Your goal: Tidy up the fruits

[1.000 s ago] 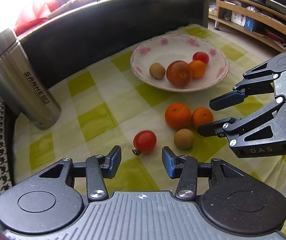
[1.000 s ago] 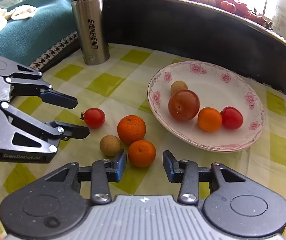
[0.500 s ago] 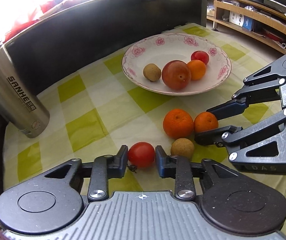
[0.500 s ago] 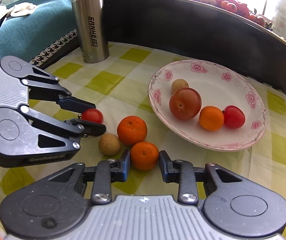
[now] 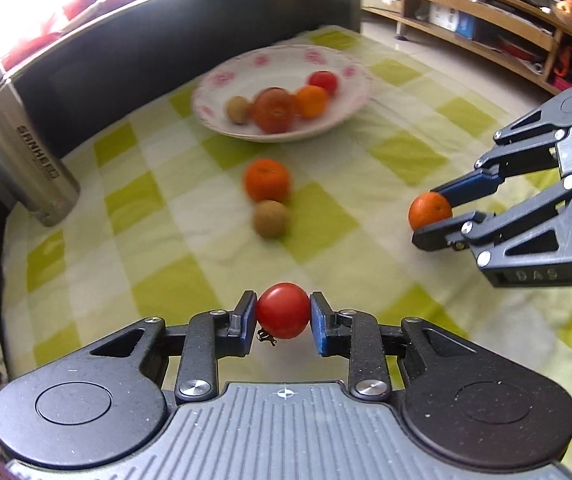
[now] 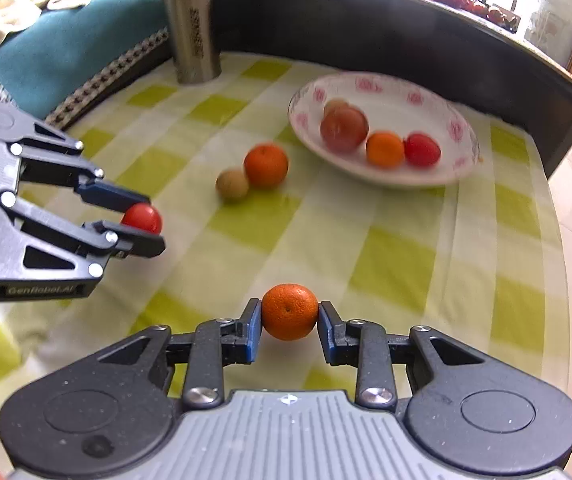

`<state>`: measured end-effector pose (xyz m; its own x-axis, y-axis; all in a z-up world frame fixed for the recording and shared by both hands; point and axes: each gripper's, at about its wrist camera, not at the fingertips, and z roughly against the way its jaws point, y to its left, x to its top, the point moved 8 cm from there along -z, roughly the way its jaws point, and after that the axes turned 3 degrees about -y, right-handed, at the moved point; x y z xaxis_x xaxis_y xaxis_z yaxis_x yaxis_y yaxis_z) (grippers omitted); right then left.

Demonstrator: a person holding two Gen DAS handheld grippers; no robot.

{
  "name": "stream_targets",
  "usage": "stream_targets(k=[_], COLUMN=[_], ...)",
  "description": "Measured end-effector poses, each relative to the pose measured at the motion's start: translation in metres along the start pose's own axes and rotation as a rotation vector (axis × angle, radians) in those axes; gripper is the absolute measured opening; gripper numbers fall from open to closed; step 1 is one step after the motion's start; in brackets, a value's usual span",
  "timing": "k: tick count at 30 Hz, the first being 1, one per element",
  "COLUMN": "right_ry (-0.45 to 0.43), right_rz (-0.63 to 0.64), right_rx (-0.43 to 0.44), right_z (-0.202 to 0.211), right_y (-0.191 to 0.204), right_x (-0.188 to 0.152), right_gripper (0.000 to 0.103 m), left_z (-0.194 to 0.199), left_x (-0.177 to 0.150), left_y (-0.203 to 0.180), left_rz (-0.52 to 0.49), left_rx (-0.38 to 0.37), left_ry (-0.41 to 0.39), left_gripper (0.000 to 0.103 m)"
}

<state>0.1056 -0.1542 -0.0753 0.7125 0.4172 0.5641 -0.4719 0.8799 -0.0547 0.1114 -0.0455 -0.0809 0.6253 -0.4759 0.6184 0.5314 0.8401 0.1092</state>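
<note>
My left gripper (image 5: 282, 315) is shut on a red tomato (image 5: 283, 310), held above the checked cloth; the same tomato (image 6: 142, 218) shows in the right wrist view. My right gripper (image 6: 290, 321) is shut on a small orange (image 6: 290, 311), also lifted; that small orange (image 5: 430, 211) appears at the right in the left wrist view. On the cloth lie a larger orange (image 5: 266, 180) and a brown round fruit (image 5: 271, 219), touching. The flowered white bowl (image 5: 338, 118) farther back holds a brown fruit, a dark red fruit, an orange and a tomato.
A steel flask (image 5: 21, 152) stands at the cloth's left edge. A dark curved wall (image 5: 165, 36) rims the table behind the bowl (image 6: 462, 128). A teal cushion (image 6: 65, 44) lies left of the table, and wooden shelves (image 5: 486, 20) stand off to the right.
Both grippers closed on their fruit, the left on the tomato and the right on the small orange, then lifted and drew back from the bowl. The larger orange and brown fruit stayed put.
</note>
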Motion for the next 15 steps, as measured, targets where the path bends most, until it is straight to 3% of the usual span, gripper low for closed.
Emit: stream_targets(k=[10, 15], right_ry=[-0.008, -0.017], right_rz=[-0.003, -0.025], right_rx=[-0.024, 0.002], right_z=[0.007, 0.009], right_y=[0.003, -0.001], right_x=[-0.019, -0.018], right_gripper=[0.036, 0.047], left_z=[-0.003, 0.005], left_x=[-0.011, -0.011], left_y=[-0.027, -0.024], left_rz=[-0.063, -0.039], left_rx=[-0.006, -0.006], left_ry=[-0.003, -0.014], left_gripper=[0.039, 0.045])
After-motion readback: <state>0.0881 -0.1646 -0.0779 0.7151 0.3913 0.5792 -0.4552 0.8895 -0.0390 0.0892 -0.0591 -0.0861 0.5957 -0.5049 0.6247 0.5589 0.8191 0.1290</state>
